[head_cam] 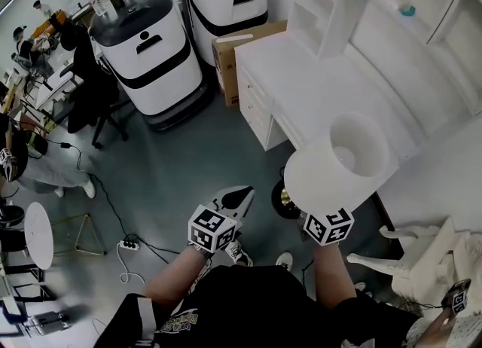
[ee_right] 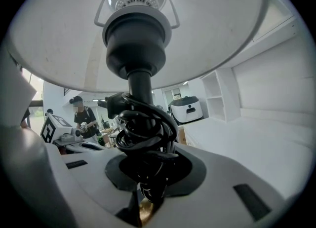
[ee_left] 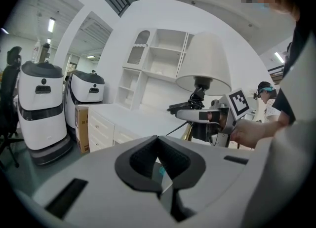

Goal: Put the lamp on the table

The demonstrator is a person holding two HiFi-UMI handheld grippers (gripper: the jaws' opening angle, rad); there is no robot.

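Observation:
The lamp has a white shade (head_cam: 339, 160) and a brass base (head_cam: 285, 199). It hangs upright in the air in front of the white table (head_cam: 301, 75), close to its front edge. My right gripper (head_cam: 325, 222) is shut on the lamp's dark stem (ee_right: 140, 88), where a black cord (ee_right: 146, 128) is coiled. From the left gripper view, the shade (ee_left: 205, 64) stands above the right gripper (ee_left: 207, 116). My left gripper (head_cam: 242, 194) is to the left of the lamp over the floor, shut and holding nothing (ee_left: 158, 140).
Two white and black machines (head_cam: 147, 49) (head_cam: 226, 0) and a cardboard box (head_cam: 230, 56) stand left of the table. White shelving (head_cam: 331, 7) rises behind it. A white chair (head_cam: 414, 252) is at the lower right. A power strip (head_cam: 129, 245) lies on the floor.

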